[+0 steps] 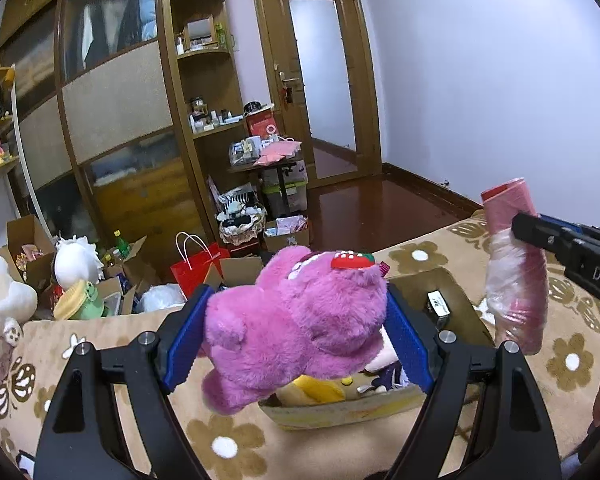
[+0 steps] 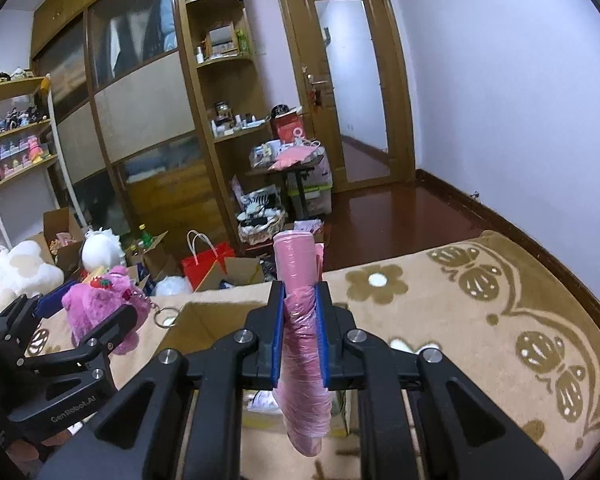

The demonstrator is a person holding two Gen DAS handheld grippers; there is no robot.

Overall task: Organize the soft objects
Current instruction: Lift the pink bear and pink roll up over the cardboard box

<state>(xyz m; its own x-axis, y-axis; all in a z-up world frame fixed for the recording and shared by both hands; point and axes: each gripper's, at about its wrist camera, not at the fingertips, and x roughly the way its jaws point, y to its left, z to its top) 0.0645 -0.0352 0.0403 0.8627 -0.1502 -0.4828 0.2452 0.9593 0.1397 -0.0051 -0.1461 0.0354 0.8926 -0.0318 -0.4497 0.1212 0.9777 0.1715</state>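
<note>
We take the open cardboard box [image 1: 340, 410] on the flowered bed cover [image 1: 452, 252] as our landmark. Directly above the box, the left gripper [image 1: 296, 336] pinches a pink plush bear [image 1: 300, 320] between its blue pads [image 1: 184, 344] — the toy fills the whole gap, its fur bulging past the pads on both sides. A red strawberry patch [image 1: 350, 261] sits on the bear's head, and from the right wrist view a metal key ring [image 2: 165, 316] dangles from it on a short chain. Inside the box, under the bear, we see a yellow soft item [image 1: 316, 390] and some dark fabric (too crowded to identify).

To the right of the box and raised above the bed cover, the right gripper [image 2: 300, 332] is clamped on a roll of pink plastic bags [image 2: 302, 344], held upright, with the roll sticking out above and below the pads. In the right wrist view this roll hangs over the box's near edge.

Readable writing: "GenRobot.AI" on the left gripper's body in the right wrist view, and the letters "DAS" on the right gripper's finger in the left wrist view — the rest is cut off by the frame.

Beyond the box, on the floor past the bed's far edge, stand a red paper bag [image 1: 196, 270] and a white plush toy [image 1: 76, 260].
</note>
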